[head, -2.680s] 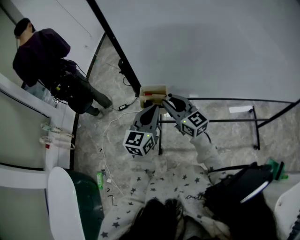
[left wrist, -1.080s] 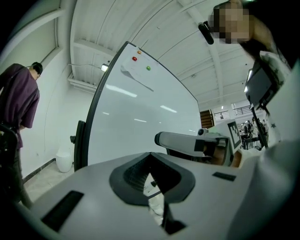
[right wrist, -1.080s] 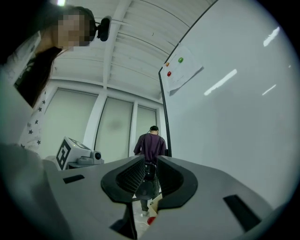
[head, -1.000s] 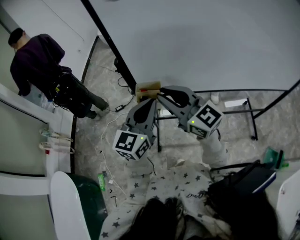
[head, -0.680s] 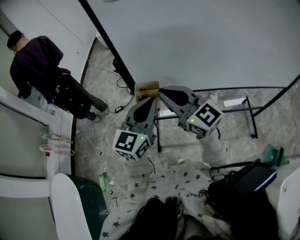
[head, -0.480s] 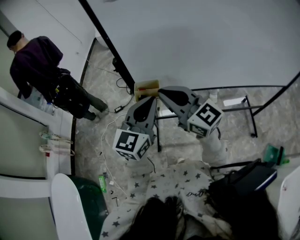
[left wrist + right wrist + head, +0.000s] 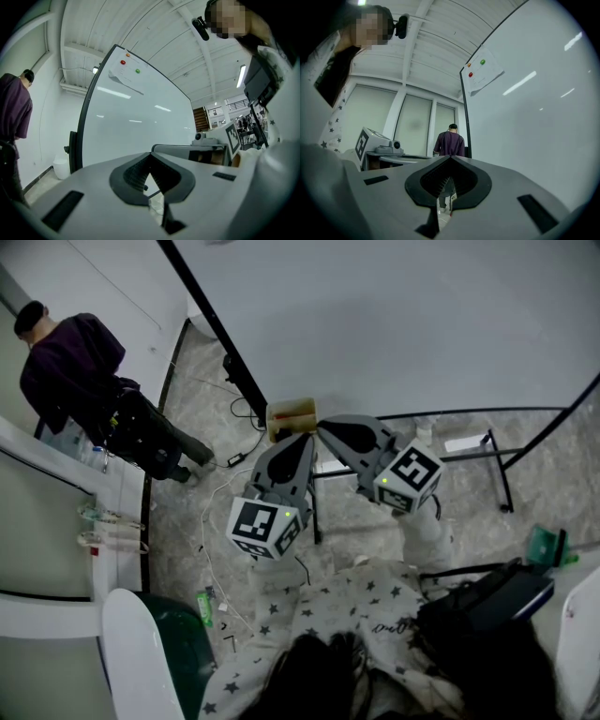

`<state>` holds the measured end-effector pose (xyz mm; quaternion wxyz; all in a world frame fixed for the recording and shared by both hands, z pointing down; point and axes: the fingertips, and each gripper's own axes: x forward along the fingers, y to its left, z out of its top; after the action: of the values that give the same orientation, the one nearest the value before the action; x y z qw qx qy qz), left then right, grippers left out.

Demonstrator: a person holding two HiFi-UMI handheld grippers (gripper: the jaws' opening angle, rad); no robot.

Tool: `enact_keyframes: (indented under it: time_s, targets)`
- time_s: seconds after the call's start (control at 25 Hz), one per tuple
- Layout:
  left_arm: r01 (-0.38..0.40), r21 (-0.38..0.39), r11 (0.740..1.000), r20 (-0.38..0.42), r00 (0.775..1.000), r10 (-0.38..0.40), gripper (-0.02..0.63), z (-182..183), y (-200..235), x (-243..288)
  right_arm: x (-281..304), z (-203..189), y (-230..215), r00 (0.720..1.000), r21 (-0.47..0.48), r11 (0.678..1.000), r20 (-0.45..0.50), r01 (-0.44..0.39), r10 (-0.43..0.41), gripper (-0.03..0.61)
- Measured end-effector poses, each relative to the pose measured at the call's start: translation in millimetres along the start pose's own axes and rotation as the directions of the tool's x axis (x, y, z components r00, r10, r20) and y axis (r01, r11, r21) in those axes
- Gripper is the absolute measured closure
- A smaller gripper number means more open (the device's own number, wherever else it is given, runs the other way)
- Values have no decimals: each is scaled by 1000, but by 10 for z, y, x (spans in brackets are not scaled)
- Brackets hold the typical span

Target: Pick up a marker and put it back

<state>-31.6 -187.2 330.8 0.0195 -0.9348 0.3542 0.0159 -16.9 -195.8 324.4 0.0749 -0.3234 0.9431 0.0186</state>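
A small beige box (image 7: 290, 417) sits at the foot of the whiteboard (image 7: 394, 324), with a red marker (image 7: 298, 413) lying in it. My right gripper (image 7: 322, 424) points at the box from the right, its tips just beside it. Its jaws are shut with nothing between them (image 7: 450, 159). My left gripper (image 7: 307, 437) hangs just below the box, also shut and empty (image 7: 149, 157). Neither gripper touches the marker.
A person in a purple top (image 7: 75, 362) stands at the far left, also visible past the right jaws (image 7: 450, 143). The whiteboard's black stand (image 7: 469, 460) runs right. Cables (image 7: 211, 521) lie on the floor. A dark green bin (image 7: 178, 643) stands lower left.
The right gripper's jaws, open a second ago, have closed. Both grippers have stayed beside the box.
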Motion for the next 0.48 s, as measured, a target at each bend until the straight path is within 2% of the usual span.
enact_keyframes:
  time_s: [0.48]
  targets:
    - [6,-6,1000,-4,1000,-6,614,-54,-21,-45,-50,-58,57,1000,5,1000,11,-22,21,574]
